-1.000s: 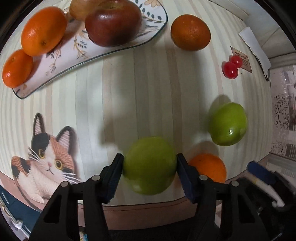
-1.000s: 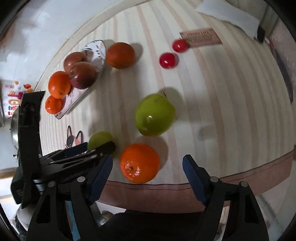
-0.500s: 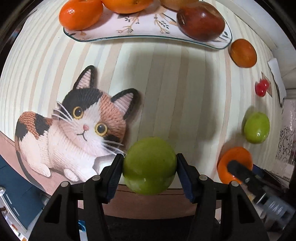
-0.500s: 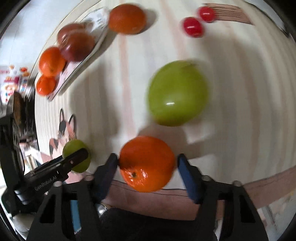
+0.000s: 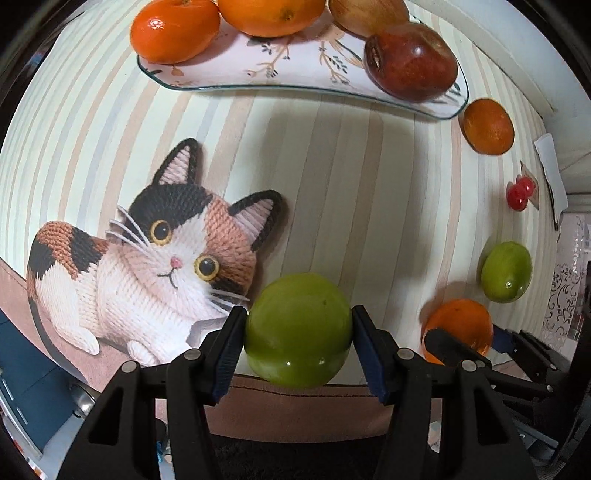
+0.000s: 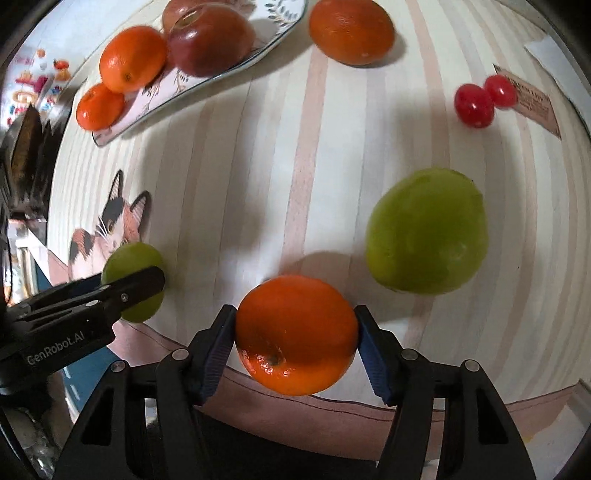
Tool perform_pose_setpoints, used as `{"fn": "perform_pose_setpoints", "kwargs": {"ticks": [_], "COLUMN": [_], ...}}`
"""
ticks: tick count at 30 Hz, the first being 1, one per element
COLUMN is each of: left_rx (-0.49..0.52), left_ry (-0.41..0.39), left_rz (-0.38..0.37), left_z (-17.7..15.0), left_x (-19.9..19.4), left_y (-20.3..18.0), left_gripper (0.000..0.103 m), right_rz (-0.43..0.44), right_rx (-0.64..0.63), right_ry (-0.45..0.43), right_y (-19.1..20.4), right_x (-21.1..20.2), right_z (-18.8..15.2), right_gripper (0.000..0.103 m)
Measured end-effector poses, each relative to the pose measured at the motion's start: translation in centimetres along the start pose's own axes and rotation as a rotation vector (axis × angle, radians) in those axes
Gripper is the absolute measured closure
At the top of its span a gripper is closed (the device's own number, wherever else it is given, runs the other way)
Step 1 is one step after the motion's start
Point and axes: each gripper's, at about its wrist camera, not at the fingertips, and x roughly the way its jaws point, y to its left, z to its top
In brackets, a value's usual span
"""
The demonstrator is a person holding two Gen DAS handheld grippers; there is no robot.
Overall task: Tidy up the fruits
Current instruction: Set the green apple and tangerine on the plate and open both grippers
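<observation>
My left gripper (image 5: 298, 318) is shut on a round green fruit (image 5: 298, 347), held above the table's front edge beside the cat picture (image 5: 147, 266). The right gripper (image 6: 295, 314) is shut on an orange (image 6: 295, 336), both pads against its sides, low over the striped cloth. From the right wrist view the left gripper (image 6: 129, 286) and its green fruit (image 6: 129, 258) show at the left. A flowered plate (image 5: 295, 70) at the back holds two oranges, a red apple (image 5: 410, 68) and a tan fruit.
Loose on the cloth lie a larger green fruit (image 6: 424, 232), a dark orange (image 6: 351, 31) next to the plate's end, and two red cherry tomatoes (image 6: 474, 105) by a brown card. White paper lies at the far right edge.
The right gripper came down over the orange and closed on it. The left gripper carried the green fruit sideways to the cat picture, rolling as it went.
</observation>
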Motion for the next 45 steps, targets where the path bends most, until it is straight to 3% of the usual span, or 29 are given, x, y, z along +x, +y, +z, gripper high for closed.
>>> {"fn": "perform_pose_setpoints", "kwargs": {"ticks": [5,9,13,17,25,31,36,39,41,43,45], "left_rx": [-0.007,-0.009,0.017,0.032,0.007,-0.005,0.003,-0.009,-0.031,-0.045,-0.049], "left_ry": [-0.040,-0.115,-0.182,-0.200,-0.155,-0.133,-0.110,-0.100,-0.099,-0.108,-0.126], "left_rz": [-0.031,-0.063,-0.036,0.009,0.051,0.073,0.105,0.107,0.091,0.066,0.053], "left_z": [0.7,2.9,5.5,8.8,12.6,13.1,12.7,12.7,12.5,12.5,12.6], "left_x": [-2.9,-6.9,-9.3,-9.5,-6.5,-5.0,-4.0,-3.7,-3.6,-4.1,-5.0], "left_y": [0.9,0.9,0.5,0.4,0.3,0.2,0.0,0.1,0.2,0.6,1.0], "left_gripper": [0.048,0.048,0.048,0.048,0.048,0.048,0.048,0.048,0.048,0.043,0.030], "right_rz": [0.038,0.099,0.158,0.129,0.050,0.040,0.081,0.130,0.139,0.130,0.098], "right_rx": [0.026,0.043,0.072,0.077,0.048,0.057,0.066,0.074,0.068,0.058,0.039], "right_ry": [-0.025,-0.091,-0.173,-0.236,-0.202,-0.164,-0.149,-0.154,-0.170,-0.169,-0.175], "right_y": [-0.8,-0.6,-0.4,-0.5,0.9,1.3,0.7,0.1,0.0,-0.3,-0.3], "right_x": [-1.8,-5.3,-9.0,-11.3,-8.9,-6.0,-4.9,-4.9,-5.6,-6.1,-6.7], "right_z": [0.4,2.5,7.1,13.2,21.8,24.2,25.1,25.5,25.4,25.1,24.6], "right_gripper": [0.037,0.037,0.037,0.037,0.037,0.037,0.036,0.020,0.018,0.014,0.009]}}
